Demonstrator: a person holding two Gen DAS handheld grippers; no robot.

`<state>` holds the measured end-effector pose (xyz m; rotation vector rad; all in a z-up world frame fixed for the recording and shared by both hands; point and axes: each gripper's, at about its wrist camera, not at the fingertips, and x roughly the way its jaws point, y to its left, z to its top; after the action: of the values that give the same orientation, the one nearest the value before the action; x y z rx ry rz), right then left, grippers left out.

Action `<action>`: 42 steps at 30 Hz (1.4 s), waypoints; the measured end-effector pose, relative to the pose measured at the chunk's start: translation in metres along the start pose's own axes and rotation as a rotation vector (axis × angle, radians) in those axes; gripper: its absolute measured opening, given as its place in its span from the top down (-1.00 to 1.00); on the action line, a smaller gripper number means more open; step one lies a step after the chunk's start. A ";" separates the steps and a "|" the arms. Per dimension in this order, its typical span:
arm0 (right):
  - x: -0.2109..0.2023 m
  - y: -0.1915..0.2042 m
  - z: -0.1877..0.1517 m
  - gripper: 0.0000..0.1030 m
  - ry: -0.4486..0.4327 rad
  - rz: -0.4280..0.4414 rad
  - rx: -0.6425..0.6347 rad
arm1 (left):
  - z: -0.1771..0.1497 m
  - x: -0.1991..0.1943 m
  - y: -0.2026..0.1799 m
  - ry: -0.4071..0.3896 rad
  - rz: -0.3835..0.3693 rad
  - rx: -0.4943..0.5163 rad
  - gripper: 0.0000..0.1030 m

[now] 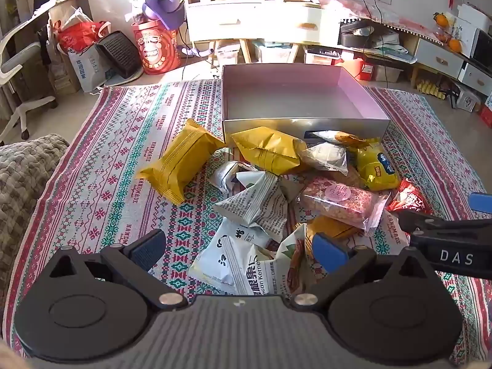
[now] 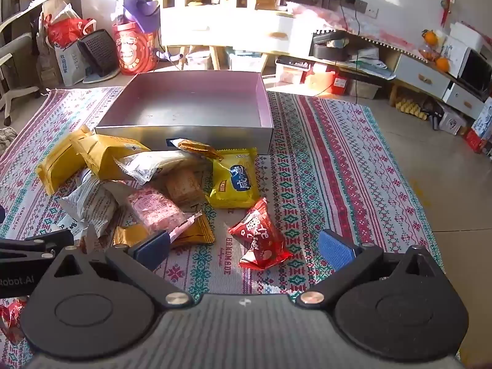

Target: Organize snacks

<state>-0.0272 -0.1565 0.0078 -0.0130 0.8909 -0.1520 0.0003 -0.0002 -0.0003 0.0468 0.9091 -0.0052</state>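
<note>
A pile of snack packets lies on a patterned cloth in front of an open, empty silver box (image 1: 304, 124) (image 2: 184, 135). My left gripper (image 1: 240, 250) is open, low over a white packet (image 1: 227, 264) at the pile's near edge. Yellow packets (image 1: 181, 161) and a pink bar (image 1: 341, 203) lie further off. My right gripper (image 2: 246, 247) is open, its fingers on either side of a red triangular packet (image 2: 261, 240), apart from it. A yellow packet with a blue label (image 2: 235, 181) lies beyond. The right gripper's finger shows in the left wrist view (image 1: 430, 224).
The patterned cloth (image 2: 338, 169) covers the floor to the right of the box. A knitted cushion (image 1: 24, 172) sits at the left. Cabinets (image 1: 246, 15), bags (image 1: 83, 49) and a red bucket (image 1: 155, 49) stand behind the box.
</note>
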 end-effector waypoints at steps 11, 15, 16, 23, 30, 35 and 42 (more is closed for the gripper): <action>0.004 0.002 0.001 -0.99 0.025 0.011 0.002 | 0.004 -0.004 0.010 -0.007 -0.009 -0.004 -1.00; 0.005 0.003 0.000 -0.99 0.031 0.019 0.000 | 0.000 -0.004 0.000 -0.019 0.003 0.013 -1.00; 0.005 0.003 0.000 -0.99 0.032 0.021 0.001 | 0.000 -0.004 0.000 -0.018 0.003 0.013 -1.00; 0.004 0.001 0.001 -0.99 0.030 0.029 0.016 | -0.001 -0.003 0.001 -0.014 -0.005 0.009 -1.00; 0.005 0.002 0.000 -0.99 0.035 0.032 0.018 | -0.001 -0.003 0.001 -0.014 -0.006 0.007 -1.00; 0.005 0.002 0.000 -0.99 0.033 0.031 0.021 | -0.001 -0.004 0.000 -0.014 -0.012 0.005 -1.00; 0.005 0.002 0.000 -0.99 0.033 0.031 0.021 | -0.001 -0.003 0.000 -0.014 -0.013 0.006 -1.00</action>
<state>-0.0237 -0.1551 0.0042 0.0230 0.9223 -0.1332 -0.0024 -0.0002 0.0020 0.0462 0.8954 -0.0201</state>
